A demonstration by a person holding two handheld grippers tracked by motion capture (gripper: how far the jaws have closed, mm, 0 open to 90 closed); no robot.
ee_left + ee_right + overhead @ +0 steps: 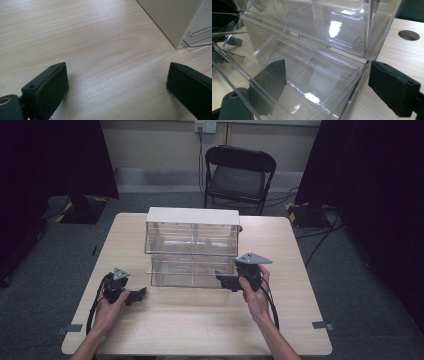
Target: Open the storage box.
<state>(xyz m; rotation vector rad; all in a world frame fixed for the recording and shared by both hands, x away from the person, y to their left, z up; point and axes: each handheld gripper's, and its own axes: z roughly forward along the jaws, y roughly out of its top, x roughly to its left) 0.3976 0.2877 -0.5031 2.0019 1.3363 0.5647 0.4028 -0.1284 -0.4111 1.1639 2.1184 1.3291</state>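
Clear plastic drawer unit (192, 247) stands mid-table, two tiers, white top, its front facing the person. Wooden table (200, 320) otherwise bare on the near side. A black folding chair (239, 175) sits beyond the far edge.

Right gripper (229, 281) is at the lower right front corner of the unit. In the right gripper view its jaws are spread wide and straddle the side wall of the lower drawer (312, 75): one jaw shows through the clear plastic inside the compartment, the other sits outside beside the wall. Not yet pinched; whether either pad touches the plastic, cannot tell. The drawer looks pulled out a little, and the compartments look empty.

Left gripper (134, 296) rests low near the table, just off the unit's left front corner. Jaws spread, nothing between them but bare wood; the white side panel (172, 20) shows ahead to one side.

Judgement: step in hand is likely taking hold of the lower drawer to slide it. To do it well, close on the wall squarely, low and near the front, then move straight along the drawer's run so it does not bind. The unit looks light; the left gripper could brace the near corner to stop it skating.
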